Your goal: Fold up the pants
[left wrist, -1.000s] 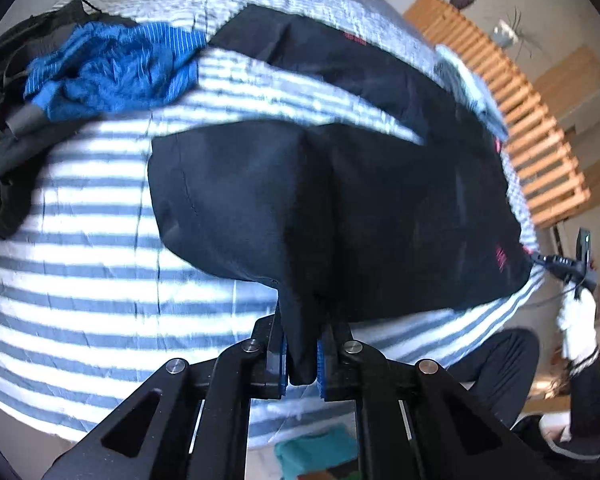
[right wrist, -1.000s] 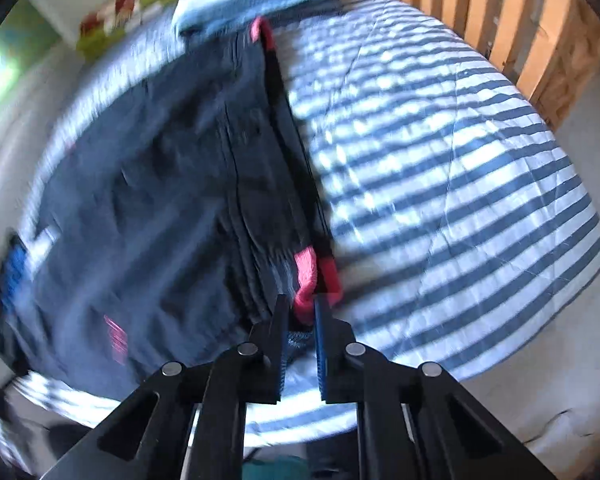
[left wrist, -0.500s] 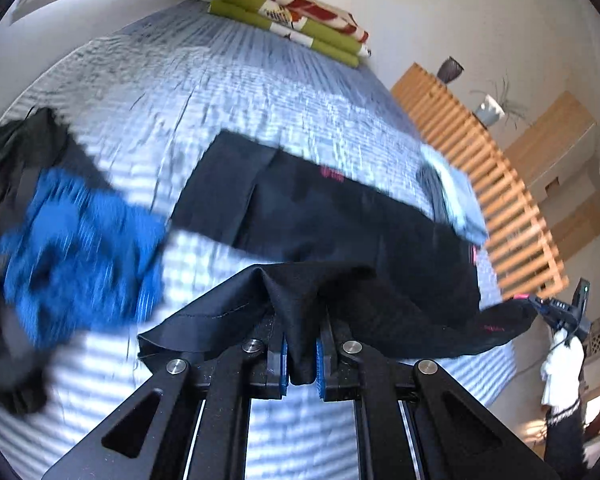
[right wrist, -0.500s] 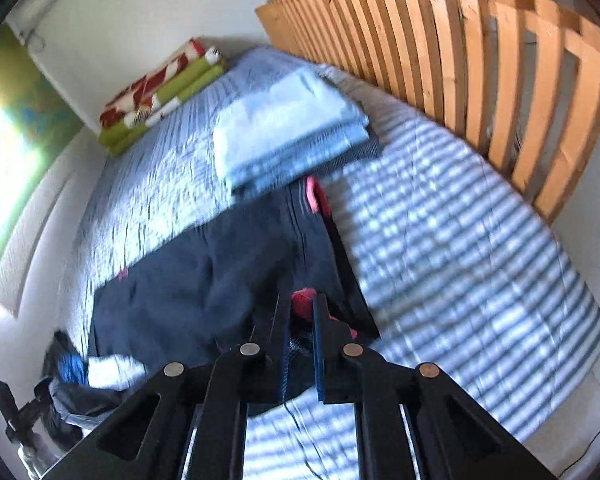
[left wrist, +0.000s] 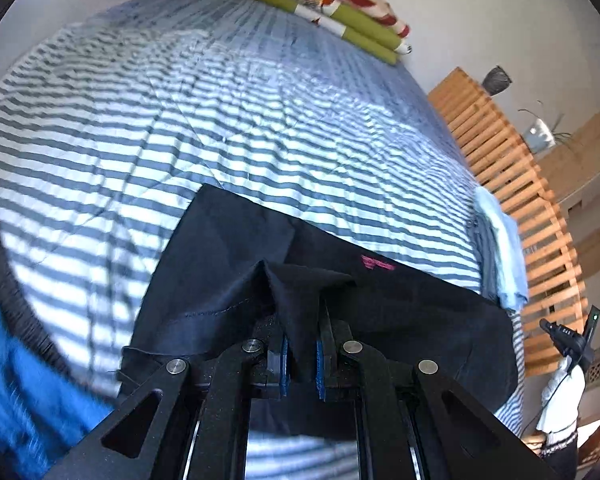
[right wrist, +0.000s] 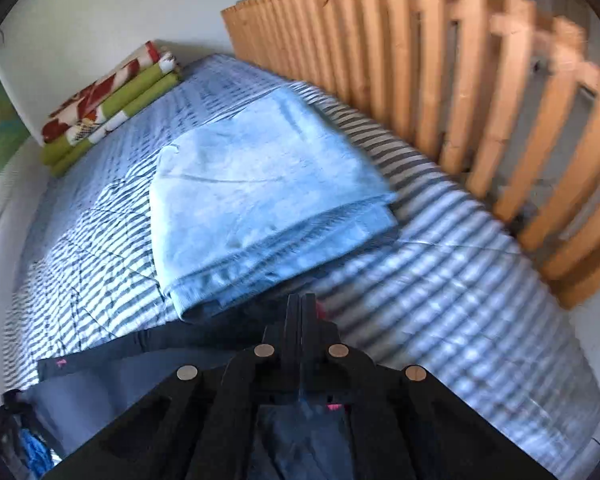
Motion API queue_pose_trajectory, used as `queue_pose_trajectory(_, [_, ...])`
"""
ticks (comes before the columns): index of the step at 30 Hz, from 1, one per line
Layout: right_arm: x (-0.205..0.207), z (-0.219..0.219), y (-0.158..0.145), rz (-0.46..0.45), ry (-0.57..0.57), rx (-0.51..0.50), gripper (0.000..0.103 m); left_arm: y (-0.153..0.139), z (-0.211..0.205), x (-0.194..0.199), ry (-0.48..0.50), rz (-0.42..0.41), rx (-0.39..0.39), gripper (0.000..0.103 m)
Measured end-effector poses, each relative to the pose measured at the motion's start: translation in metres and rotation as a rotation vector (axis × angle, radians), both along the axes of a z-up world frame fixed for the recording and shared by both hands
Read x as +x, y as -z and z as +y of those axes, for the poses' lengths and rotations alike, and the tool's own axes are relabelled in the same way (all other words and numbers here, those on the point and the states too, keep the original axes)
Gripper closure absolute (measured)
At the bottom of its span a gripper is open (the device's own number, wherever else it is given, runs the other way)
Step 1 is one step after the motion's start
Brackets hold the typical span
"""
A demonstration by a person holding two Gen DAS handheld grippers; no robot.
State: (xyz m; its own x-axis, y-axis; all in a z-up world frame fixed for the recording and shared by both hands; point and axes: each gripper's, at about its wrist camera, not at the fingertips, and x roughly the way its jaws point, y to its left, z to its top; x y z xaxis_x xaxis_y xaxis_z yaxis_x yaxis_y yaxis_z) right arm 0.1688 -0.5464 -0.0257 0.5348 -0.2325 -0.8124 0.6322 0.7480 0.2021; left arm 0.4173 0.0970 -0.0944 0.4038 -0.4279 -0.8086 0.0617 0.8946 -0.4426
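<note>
Black pants (left wrist: 228, 248) with pink marks lie across the striped bed, one half doubled over the other. My left gripper (left wrist: 300, 364) is shut on a bunched hem of the black cloth, lifted just above the lower layer. In the right wrist view the pants (right wrist: 148, 344) show as a dark band below the fingers. My right gripper (right wrist: 301, 312) is shut on the pink-trimmed waistband; a bit of pink shows beside and under the fingers. The other hand-held gripper (left wrist: 572, 340) appears at the far right of the left wrist view.
A folded light blue stack (right wrist: 260, 200) lies just ahead of my right gripper. Green and red folded blankets (right wrist: 108, 104) sit at the bed's far end. A wooden slatted rail (right wrist: 480, 100) runs along the right side. Blue and dark clothes (left wrist: 24, 396) are heaped at the left.
Both grippers have carried the near half of the pants up and forward over the far half. The views tilted from looking down at the cloth to looking across the bed.
</note>
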Motion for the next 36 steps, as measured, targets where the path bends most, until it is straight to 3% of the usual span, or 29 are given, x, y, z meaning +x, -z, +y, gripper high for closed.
queue_pose_trajectory(1, [0.006, -0.002, 0.003, 0.015, 0.015, -0.03, 0.103, 0.009, -0.003, 0.01, -0.002, 0.011, 0.018, 0.09])
queue_pose_trajectory(3, [0.019, 0.003, 0.006, 0.024, -0.021, -0.087, 0.101, 0.022, -0.006, 0.025, 0.003, 0.069, 0.01, 0.071])
queue_pose_trajectory(4, [0.024, 0.008, 0.006, 0.034, -0.048, -0.099, 0.1, 0.026, -0.005, 0.03, 0.002, 0.102, -0.005, 0.05])
queue_pose_trajectory(5, [0.031, 0.018, 0.007, 0.044, -0.112, -0.102, 0.092, 0.027, -0.003, 0.034, -0.004, 0.113, -0.017, 0.04])
queue_pose_trajectory(6, [0.037, 0.029, 0.007, 0.04, -0.177, -0.094, 0.077, 0.024, -0.002, 0.034, -0.002, 0.087, -0.001, 0.04])
queue_pose_trajectory(8, [0.052, 0.058, 0.006, 0.03, -0.31, -0.104, 0.062, 0.013, 0.006, 0.035, -0.006, 0.038, 0.045, 0.04])
queue_pose_trajectory(11, [0.082, 0.117, 0.006, 0.021, -0.569, -0.097, 0.061, 0.005, 0.025, 0.022, 0.016, 0.017, 0.007, 0.038])
queue_pose_trajectory(14, [0.115, 0.178, 0.017, 0.07, -0.773, -0.127, 0.061, -0.001, 0.04, 0.013, 0.026, -0.022, 0.086, 0.038])
queue_pose_trajectory(17, [0.144, 0.226, 0.038, 0.136, -0.901, -0.163, 0.061, -0.001, 0.047, 0.012, 0.049, -0.008, 0.092, 0.038])
queue_pose_trajectory(20, [0.16, 0.251, 0.061, 0.187, -0.963, -0.221, 0.061, -0.008, 0.04, 0.017, 0.067, -0.03, 0.082, 0.038])
queue_pose_trajectory(22, [0.165, 0.256, 0.069, 0.212, -0.984, -0.244, 0.061, -0.008, 0.019, 0.02, 0.129, -0.036, 0.079, 0.038])
queue_pose_trajectory(25, [0.167, 0.247, 0.073, 0.234, -0.993, -0.252, 0.061, -0.008, -0.02, 0.024, 0.231, -0.063, 0.15, 0.038])
queue_pose_trajectory(28, [0.161, 0.227, 0.069, 0.241, -0.993, -0.224, 0.06, -0.006, -0.056, 0.03, 0.331, -0.063, 0.131, 0.038])
queue_pose_trajectory(33, [0.159, 0.209, 0.071, 0.259, -1.031, -0.185, 0.056, 0.013, -0.125, 0.036, 0.524, 0.01, 0.122, 0.038])
queue_pose_trajectory(36, [0.159, 0.211, 0.079, 0.272, -1.066, -0.175, 0.056, 0.03, -0.16, 0.034, 0.598, 0.029, 0.17, 0.037])
